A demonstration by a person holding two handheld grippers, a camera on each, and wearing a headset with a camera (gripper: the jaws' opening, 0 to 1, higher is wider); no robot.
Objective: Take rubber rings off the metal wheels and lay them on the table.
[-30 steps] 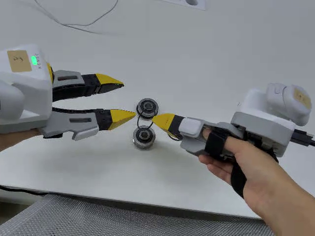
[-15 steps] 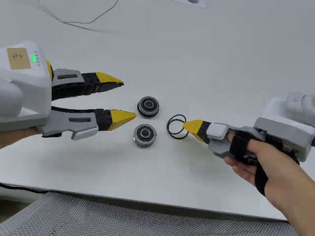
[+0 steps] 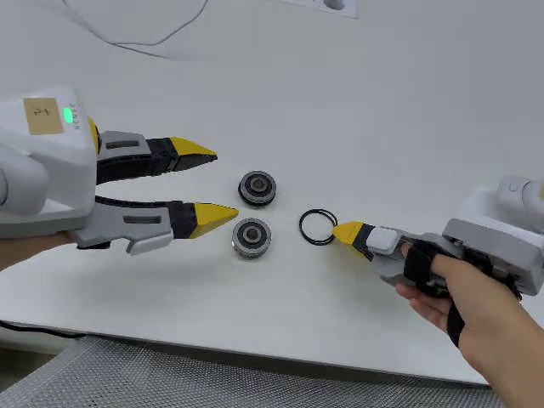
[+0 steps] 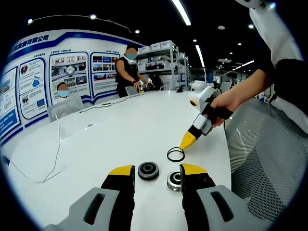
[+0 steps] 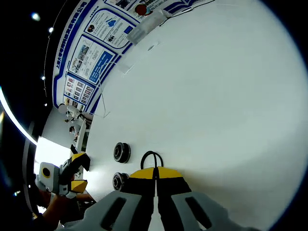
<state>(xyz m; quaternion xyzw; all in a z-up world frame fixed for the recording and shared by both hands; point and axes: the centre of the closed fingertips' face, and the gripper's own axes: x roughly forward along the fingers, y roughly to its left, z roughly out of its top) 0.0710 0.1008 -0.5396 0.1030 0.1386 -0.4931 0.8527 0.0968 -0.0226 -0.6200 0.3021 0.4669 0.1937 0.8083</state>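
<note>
Two metal wheels (image 3: 256, 188) (image 3: 251, 237) lie side by side on the white table (image 3: 382, 110). A thin black rubber ring (image 3: 317, 227) rests low over the table just right of them, and my right gripper (image 3: 340, 231) is shut on its near edge. In the right gripper view the ring (image 5: 151, 158) loops out from the closed yellow tips of the right gripper (image 5: 155, 172), with both wheels (image 5: 121, 152) (image 5: 119, 181) to the left. My left gripper (image 3: 223, 184) stands open to the left of the wheels, nothing between its fingers. The left gripper view has the wheels (image 4: 148, 171) (image 4: 174, 180) just ahead of the left gripper (image 4: 158, 170) and the ring (image 4: 175, 154) beyond.
A grey cable (image 3: 127, 38) trails across the far left of the table. The table's front edge (image 3: 255, 361) runs close below the wheels, with a mesh chair (image 3: 127, 378) under it. People stand at the far end of the table (image 4: 127, 67).
My right gripper has drawn the ring away from the wheels toward the right. The left gripper has stayed open in nearly the same place.
</note>
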